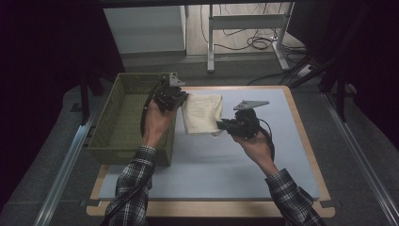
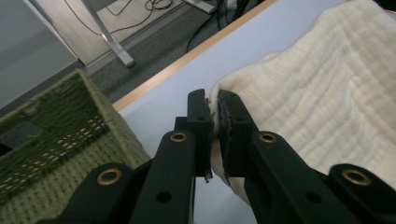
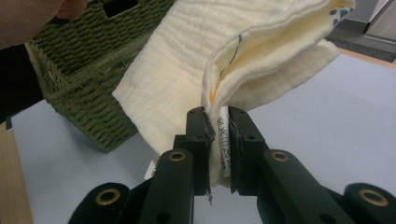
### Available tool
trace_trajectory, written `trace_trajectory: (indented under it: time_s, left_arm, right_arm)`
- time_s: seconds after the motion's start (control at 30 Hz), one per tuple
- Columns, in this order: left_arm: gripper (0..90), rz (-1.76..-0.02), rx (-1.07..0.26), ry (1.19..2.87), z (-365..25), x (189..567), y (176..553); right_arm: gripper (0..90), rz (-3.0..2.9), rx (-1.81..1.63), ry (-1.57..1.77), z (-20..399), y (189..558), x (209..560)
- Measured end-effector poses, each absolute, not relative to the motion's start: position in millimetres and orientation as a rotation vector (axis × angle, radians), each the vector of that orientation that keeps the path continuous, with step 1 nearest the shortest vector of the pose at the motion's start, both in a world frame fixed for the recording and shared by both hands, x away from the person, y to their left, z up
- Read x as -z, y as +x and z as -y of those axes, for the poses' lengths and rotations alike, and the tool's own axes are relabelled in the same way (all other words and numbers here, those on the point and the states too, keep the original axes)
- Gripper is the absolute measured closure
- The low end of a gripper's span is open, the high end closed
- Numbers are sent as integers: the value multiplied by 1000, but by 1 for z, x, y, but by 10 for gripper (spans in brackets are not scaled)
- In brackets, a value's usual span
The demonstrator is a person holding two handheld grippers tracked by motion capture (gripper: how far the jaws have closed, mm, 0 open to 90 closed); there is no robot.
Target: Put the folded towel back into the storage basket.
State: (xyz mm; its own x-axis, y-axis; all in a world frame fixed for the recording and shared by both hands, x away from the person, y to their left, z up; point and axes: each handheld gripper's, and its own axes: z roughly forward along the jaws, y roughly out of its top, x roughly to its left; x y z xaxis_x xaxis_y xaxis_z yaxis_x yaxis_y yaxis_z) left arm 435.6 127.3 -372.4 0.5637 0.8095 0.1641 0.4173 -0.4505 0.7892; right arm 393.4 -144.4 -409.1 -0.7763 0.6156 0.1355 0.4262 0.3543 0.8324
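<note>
I can't make out a single word or number anywhere. The one thing carrying print is a small white care tag (image 3: 225,135) sewn to the edge of the cream cloth (image 3: 187,60), sitting between my right tongs (image 3: 218,122) in the right gripper view. It has dark characters on it, but they're too small and blurred for me to read.
</note>
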Motion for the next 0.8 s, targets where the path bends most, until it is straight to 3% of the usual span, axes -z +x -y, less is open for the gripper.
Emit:
trace_trajectory:
  time_s: [0.4,0.8]
  left_arm:
    - [841,-1032,-766,2054,-161,352,434]
    - [840,-1127,-821,2020,-206,354,431]
  right_arm:
    - [798,-2410,-1440,902,108,403,386]
    - [796,-2449,-1470,868,56,410,389]
